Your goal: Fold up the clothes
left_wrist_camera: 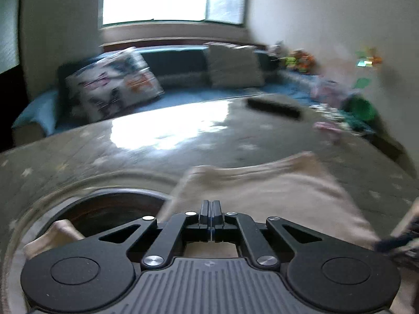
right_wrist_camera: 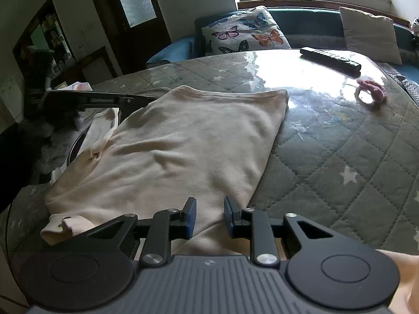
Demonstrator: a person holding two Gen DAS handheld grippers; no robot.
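A cream shirt (right_wrist_camera: 183, 141) lies spread on the quilted table (right_wrist_camera: 340, 162), one sleeve (right_wrist_camera: 102, 128) trailing off to the left. In the left wrist view my left gripper (left_wrist_camera: 210, 205) is shut, its jaws pressed together over the blurred shirt (left_wrist_camera: 275, 191). From the right wrist view, the left gripper (right_wrist_camera: 154, 99) reaches in from the left with its tips at the shirt's far left edge. Whether cloth is pinched there does not show. My right gripper (right_wrist_camera: 209, 209) hovers over the shirt's near edge, blue pads (right_wrist_camera: 192, 217) apart, cloth lying beneath the gap.
A black remote (right_wrist_camera: 330, 57) and a pink scrunchie (right_wrist_camera: 371, 91) lie at the table's far right. A round basin with a shiny rim (left_wrist_camera: 110, 191) sits left of the shirt. Behind the table is a sofa with a butterfly cushion (right_wrist_camera: 246, 34) and a beige cushion (right_wrist_camera: 369, 34).
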